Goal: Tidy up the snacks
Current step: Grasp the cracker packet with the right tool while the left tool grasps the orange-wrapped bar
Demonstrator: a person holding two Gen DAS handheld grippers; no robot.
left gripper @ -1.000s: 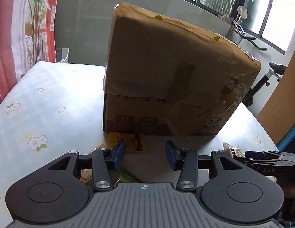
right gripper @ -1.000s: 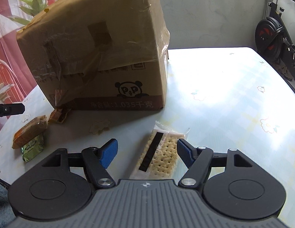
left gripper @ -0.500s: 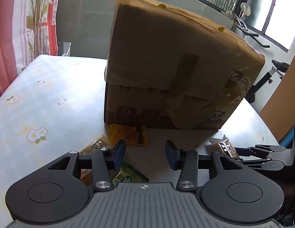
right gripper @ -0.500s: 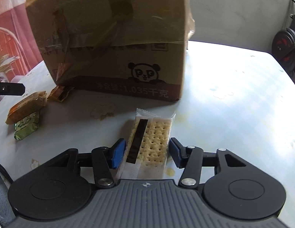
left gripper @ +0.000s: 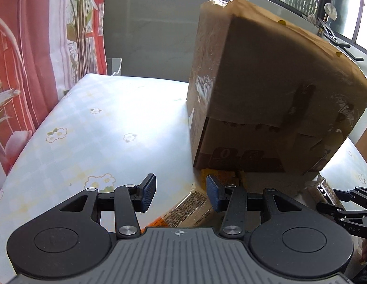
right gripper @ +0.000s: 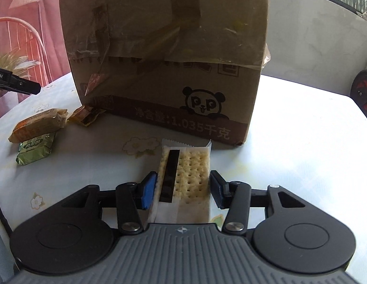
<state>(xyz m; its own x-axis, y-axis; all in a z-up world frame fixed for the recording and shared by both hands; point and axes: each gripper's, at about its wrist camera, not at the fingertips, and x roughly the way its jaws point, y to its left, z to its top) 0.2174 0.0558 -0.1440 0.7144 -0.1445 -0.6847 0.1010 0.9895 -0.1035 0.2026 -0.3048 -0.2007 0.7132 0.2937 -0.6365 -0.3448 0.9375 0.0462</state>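
Note:
A clear packet of crackers (right gripper: 185,165) lies on the flowered table (right gripper: 302,142) in front of a taped cardboard box (right gripper: 171,59). My right gripper (right gripper: 182,187) is shut on it, a blue pad against each long edge. To the left lie an orange snack packet (right gripper: 39,123), a green packet (right gripper: 35,149) and a small yellow-brown packet (right gripper: 85,116). My left gripper (left gripper: 181,193) hovers open over the orange packet (left gripper: 190,210), its pads apart from it. The yellow packet (left gripper: 221,172) sits at the foot of the box (left gripper: 266,94). The right gripper (left gripper: 344,203) shows at the right edge.
The box stands in the middle of the table (left gripper: 100,130) and blocks the far side. A red and white curtain (left gripper: 29,71) hangs at the left. An exercise bike (right gripper: 363,92) stands beyond the right table edge. A grey wall is behind.
The right jaws have closed from wide apart onto the cracker packet, and the gripper has sunk and rolled level. The left gripper has swung left, so the box sits further right.

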